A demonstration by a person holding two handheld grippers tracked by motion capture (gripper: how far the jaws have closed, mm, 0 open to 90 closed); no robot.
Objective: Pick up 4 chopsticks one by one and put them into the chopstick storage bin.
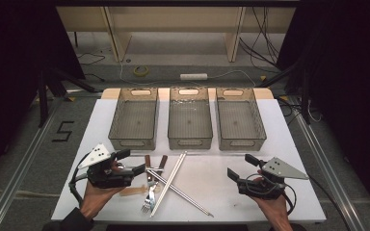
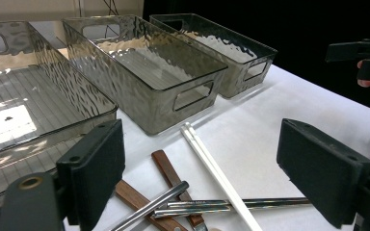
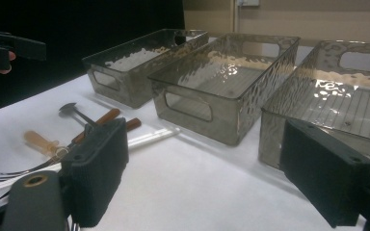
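Observation:
A small pile of cutlery lies at the table's front left of centre: a white chopstick pair (image 1: 171,179) (image 2: 212,163), crossed metal chopsticks (image 1: 185,193) (image 2: 231,206) and brown-handled forks (image 1: 149,192) (image 2: 171,175). A pale-handled piece (image 3: 41,142) lies beside them. My left gripper (image 1: 132,162) (image 2: 207,168) hovers just left of the pile, open, with nothing between its jaws. My right gripper (image 1: 241,167) (image 3: 212,173) is held over bare table right of the pile, also open with nothing in it.
Three translucent grey bins stand in a row at the back: left (image 1: 132,143), middle (image 1: 190,143), right (image 1: 241,143), none with anything in it. The white table top (image 1: 279,144) ends close behind them. A tape roll (image 1: 141,70) and cables lie on the floor beyond.

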